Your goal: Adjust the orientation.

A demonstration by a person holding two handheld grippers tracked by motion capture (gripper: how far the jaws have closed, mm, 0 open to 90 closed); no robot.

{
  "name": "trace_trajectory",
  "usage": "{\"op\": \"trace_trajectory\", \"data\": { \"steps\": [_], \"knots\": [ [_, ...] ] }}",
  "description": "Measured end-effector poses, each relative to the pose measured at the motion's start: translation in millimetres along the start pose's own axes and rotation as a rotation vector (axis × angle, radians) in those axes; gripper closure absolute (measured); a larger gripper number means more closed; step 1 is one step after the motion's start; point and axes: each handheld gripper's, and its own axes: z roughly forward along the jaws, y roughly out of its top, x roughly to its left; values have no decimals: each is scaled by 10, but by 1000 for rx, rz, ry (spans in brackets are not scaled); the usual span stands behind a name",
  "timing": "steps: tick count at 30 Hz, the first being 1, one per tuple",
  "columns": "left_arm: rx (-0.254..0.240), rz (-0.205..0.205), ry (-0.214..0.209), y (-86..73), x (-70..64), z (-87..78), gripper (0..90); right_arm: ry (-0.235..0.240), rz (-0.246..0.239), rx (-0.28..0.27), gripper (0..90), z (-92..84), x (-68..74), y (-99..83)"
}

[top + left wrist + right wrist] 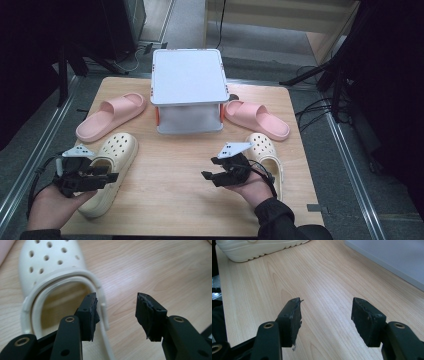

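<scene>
Now I am holding my left gripper [116,315] with jaws spread and gripping nothing, the cream perforated rubber clog [53,277] lying just under its left jaw; my right gripper [325,322] is gaping empty over bare wood.

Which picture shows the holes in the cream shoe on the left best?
The left gripper view: the cream clog is close, its toe holes plain. The high view shows the whole clog small beside the left gripper. The right gripper view catches its sole edge.
</scene>
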Motion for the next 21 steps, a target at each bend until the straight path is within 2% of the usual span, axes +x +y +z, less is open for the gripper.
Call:
{"op": "trace_trajectory", "data": {
  "steps": [4, 9, 12, 14, 16, 18, 21],
  "knots": [
    [13, -34, 15, 2, 63, 120, 500, -3, 1, 10, 412, 10, 1, -3],
    [30, -29, 37, 43, 81, 269, 507, -7, -1, 16, 411, 23, 0, -7],
    [30, -38, 23, 80, 118, 342, 544, -9, -3, 20, 410, 30, -3, -11],
    [31, -41, -7, 102, 145, 381, 613, -11, -4, 22, 408, 33, -3, -14],
    [33, -37, 3, 113, 151, 404, 655, -12, -1, 24, 406, 33, -2, -19],
    [32, -49, -4, 118, 166, 403, 687, -16, 0, 26, 405, 32, -3, -28],
    [40, -48, -11, 126, 177, 390, 696, -21, -1, 30, 404, 30, -9, -36]
  ]
}}
